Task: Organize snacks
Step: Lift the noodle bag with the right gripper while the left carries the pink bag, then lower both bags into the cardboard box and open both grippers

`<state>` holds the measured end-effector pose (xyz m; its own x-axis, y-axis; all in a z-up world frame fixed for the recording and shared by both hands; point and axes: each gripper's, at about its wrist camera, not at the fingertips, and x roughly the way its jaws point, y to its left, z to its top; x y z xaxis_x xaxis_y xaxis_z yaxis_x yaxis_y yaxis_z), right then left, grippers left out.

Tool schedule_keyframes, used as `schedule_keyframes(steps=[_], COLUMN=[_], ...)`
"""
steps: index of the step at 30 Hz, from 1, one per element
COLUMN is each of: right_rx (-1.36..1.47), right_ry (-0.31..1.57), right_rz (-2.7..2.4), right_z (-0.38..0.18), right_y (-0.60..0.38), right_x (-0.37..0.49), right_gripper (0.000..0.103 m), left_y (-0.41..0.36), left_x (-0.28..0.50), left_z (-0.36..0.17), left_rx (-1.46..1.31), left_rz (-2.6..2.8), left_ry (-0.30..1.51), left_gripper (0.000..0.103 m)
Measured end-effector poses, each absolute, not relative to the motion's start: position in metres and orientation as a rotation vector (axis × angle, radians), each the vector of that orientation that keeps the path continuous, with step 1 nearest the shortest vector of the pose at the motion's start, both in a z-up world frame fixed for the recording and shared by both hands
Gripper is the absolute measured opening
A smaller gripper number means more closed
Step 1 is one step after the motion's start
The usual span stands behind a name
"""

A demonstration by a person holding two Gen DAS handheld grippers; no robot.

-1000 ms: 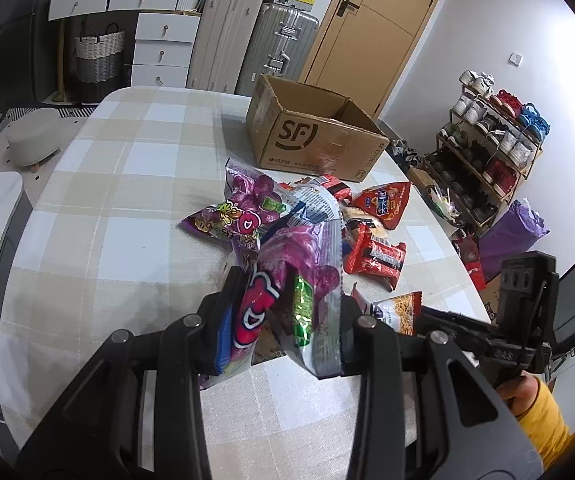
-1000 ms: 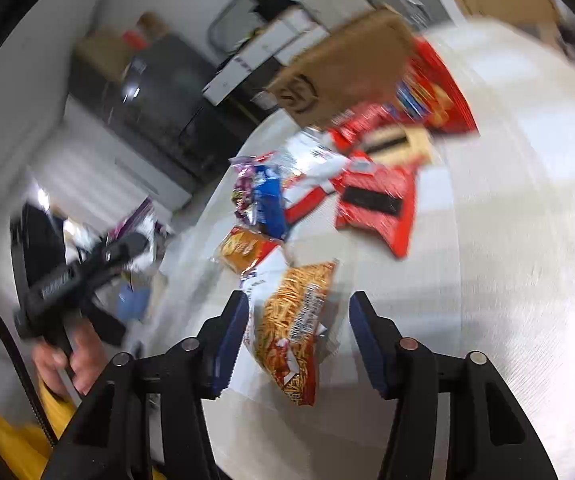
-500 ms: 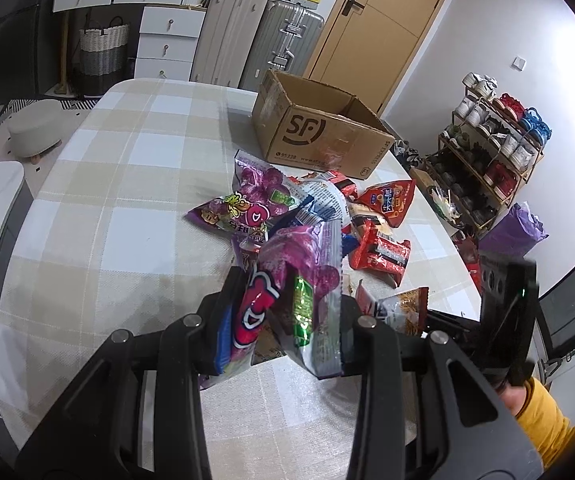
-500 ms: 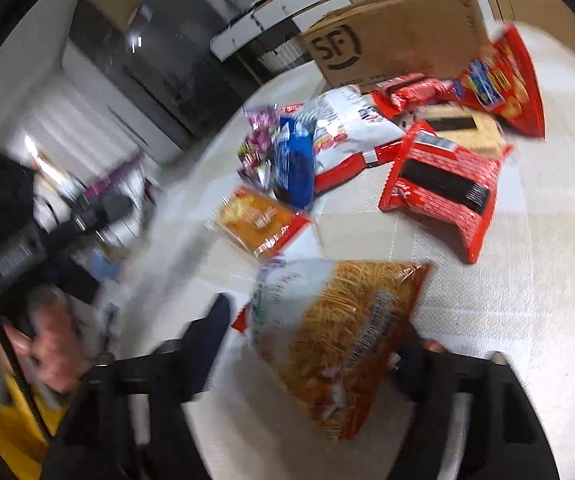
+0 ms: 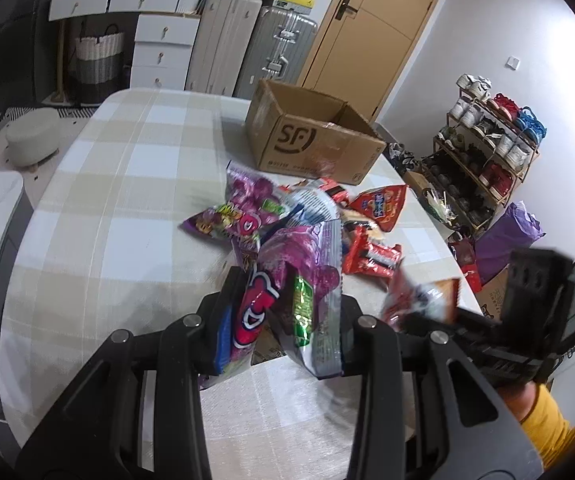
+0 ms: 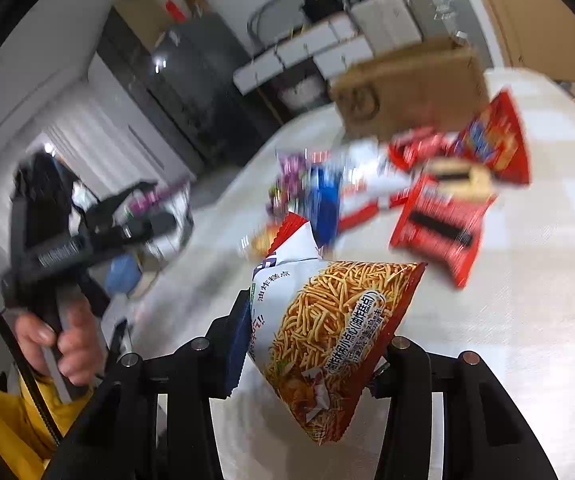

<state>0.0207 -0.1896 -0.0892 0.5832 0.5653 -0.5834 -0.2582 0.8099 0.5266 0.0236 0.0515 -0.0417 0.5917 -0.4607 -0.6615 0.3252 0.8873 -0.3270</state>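
Note:
My left gripper (image 5: 287,320) is shut on a purple candy bag (image 5: 291,288), held above the checked table (image 5: 127,200). My right gripper (image 6: 311,344) is shut on an orange and white noodle-snack bag (image 6: 327,332), lifted off the table; it also shows blurred in the left wrist view (image 5: 423,300). A pile of snack packs (image 5: 327,220) lies mid-table: another purple bag (image 5: 239,212), red packs (image 5: 371,256) and a red chip bag (image 5: 383,204). An open cardboard box (image 5: 311,140) stands behind the pile, and shows blurred in the right wrist view (image 6: 411,88).
The table's right edge runs close to the pile. A shoe rack (image 5: 487,152) and purple bag (image 5: 507,240) stand on the floor to the right. Suitcases (image 5: 247,40) and white drawers (image 5: 159,44) stand behind the table. A pale stool (image 5: 31,140) sits far left.
My right gripper closed on the noodle-snack bag and lifted it off the table. My left gripper, still holding the purple bag, shifted slightly toward the box.

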Motion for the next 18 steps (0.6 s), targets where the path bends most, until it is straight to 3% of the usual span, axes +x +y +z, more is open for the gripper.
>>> schedule_keyframes(steps=[18], right_rx=[0.403], right_ry=[0.539], right_rz=[0.527], right_z=[0.082], right_y=[-0.246], right_x=[0.064], right_gripper=[0.046], left_y=[-0.002], left_x=[0.058], left_z=[0.075], left_rx=[-0.046], left_rz=[-0.541], left_ry=[0.663], left_gripper=[0.033])
